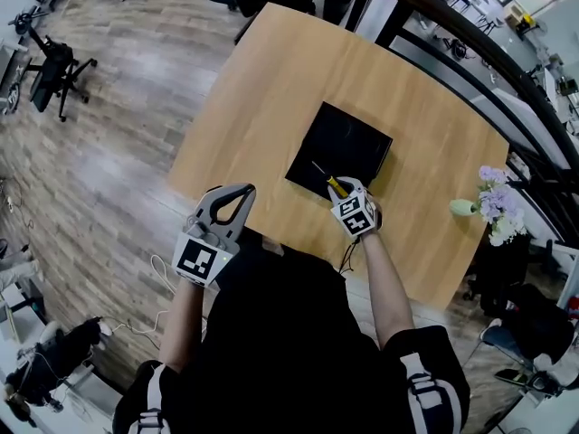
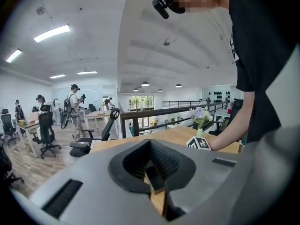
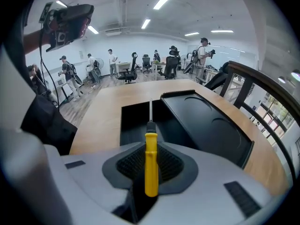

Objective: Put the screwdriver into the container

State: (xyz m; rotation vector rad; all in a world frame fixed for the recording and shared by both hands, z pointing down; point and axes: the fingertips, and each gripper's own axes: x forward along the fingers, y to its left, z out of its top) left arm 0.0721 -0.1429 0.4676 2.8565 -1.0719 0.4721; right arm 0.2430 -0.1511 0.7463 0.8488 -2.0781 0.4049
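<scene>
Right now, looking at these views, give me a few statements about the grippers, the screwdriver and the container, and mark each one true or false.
1. The right gripper grips a yellow-handled screwdriver. True.
2. The screwdriver already lies inside the container. False: it is clamped in the right gripper, with its shaft pointing out over the container.
3. The left gripper carries the vase. False: nothing is between its jaws. The vase of flowers stands near the table's right edge in the head view.
4. The container is black and sits on a wooden table. True.
</scene>
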